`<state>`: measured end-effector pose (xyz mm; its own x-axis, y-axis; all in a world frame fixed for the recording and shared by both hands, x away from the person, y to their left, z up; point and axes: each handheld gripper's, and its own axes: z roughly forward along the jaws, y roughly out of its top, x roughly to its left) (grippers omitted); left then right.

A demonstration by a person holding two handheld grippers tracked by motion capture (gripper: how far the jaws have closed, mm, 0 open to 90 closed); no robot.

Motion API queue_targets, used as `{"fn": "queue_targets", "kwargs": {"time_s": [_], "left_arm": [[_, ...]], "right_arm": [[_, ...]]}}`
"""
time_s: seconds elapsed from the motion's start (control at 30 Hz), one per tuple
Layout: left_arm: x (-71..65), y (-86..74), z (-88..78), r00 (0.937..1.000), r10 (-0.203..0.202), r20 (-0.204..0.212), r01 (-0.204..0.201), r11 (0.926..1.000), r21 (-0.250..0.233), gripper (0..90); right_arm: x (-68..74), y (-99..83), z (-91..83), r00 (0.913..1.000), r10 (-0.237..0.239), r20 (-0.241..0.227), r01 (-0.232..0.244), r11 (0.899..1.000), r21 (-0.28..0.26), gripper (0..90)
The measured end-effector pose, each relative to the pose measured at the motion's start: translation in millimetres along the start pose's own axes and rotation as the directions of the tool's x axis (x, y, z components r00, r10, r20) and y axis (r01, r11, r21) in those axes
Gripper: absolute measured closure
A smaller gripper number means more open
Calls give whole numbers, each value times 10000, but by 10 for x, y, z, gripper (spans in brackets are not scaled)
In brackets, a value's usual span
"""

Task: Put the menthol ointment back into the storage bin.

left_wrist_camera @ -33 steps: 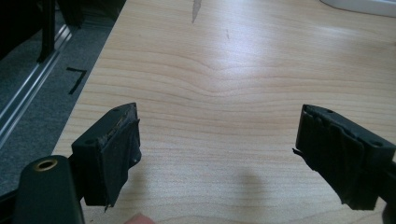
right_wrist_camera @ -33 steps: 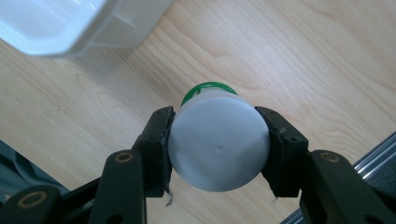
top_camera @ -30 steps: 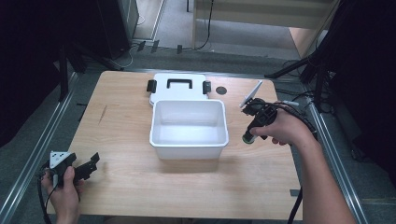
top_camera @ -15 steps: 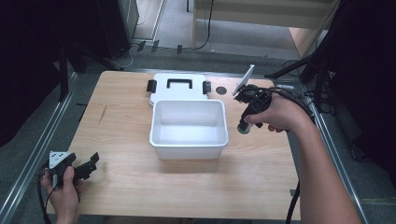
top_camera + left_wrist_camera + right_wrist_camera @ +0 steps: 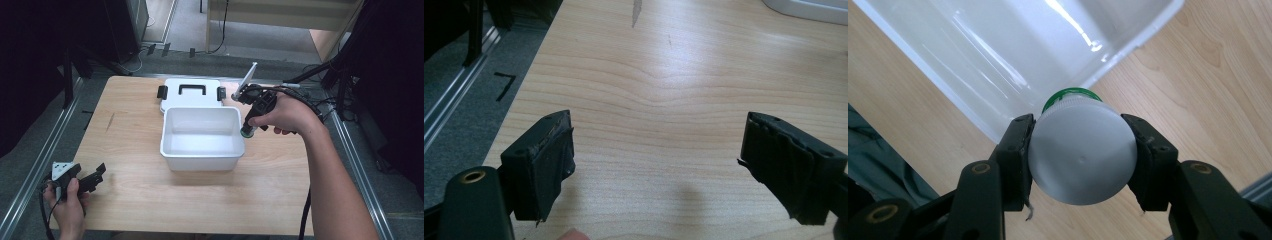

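Observation:
My right gripper [image 5: 251,121] is shut on a small round bottle [image 5: 247,131] and hangs just outside the right rim of the white tub [image 5: 200,152]. In the right gripper view both pads clamp the bottle [image 5: 1082,155] by its sides; its white round end faces the camera, and a green ring shows beyond it. The tub's wall [image 5: 998,45] lies right behind the bottle. My left gripper [image 5: 92,177] rests at the table's near left corner, held by a hand. Its jaws [image 5: 656,165] stand wide open over bare wood.
The tub's white lid [image 5: 190,100], with a black handle and two black latches, lies flat behind the tub. Metal rails run along both sides of the wooden table [image 5: 280,200]. Cables trail off the back right corner.
My right gripper has risen and moved left and away with the bottle, from beside the tub's right wall to its back right rim. The left gripper has stayed put.

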<state>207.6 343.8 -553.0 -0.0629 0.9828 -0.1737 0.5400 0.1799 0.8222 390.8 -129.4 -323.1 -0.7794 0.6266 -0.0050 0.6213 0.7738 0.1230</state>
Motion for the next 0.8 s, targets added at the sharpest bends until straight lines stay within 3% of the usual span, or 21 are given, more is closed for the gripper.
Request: {"fn": "queue_targets", "kwargs": {"time_s": [0.47, 0.8], "left_arm": [[-2, 1, 1, 10000, 29, -3, -29, 10000, 16, 146], [1, 1, 2, 10000, 26, 29, -26, 10000, 14, 146]], "right_arm": [[61, 168, 114, 9976, -671, -161, 670, 9977, -84, 509], [112, 246, 225, 9908, -1341, -192, 1339, 9909, -156, 508]]}}
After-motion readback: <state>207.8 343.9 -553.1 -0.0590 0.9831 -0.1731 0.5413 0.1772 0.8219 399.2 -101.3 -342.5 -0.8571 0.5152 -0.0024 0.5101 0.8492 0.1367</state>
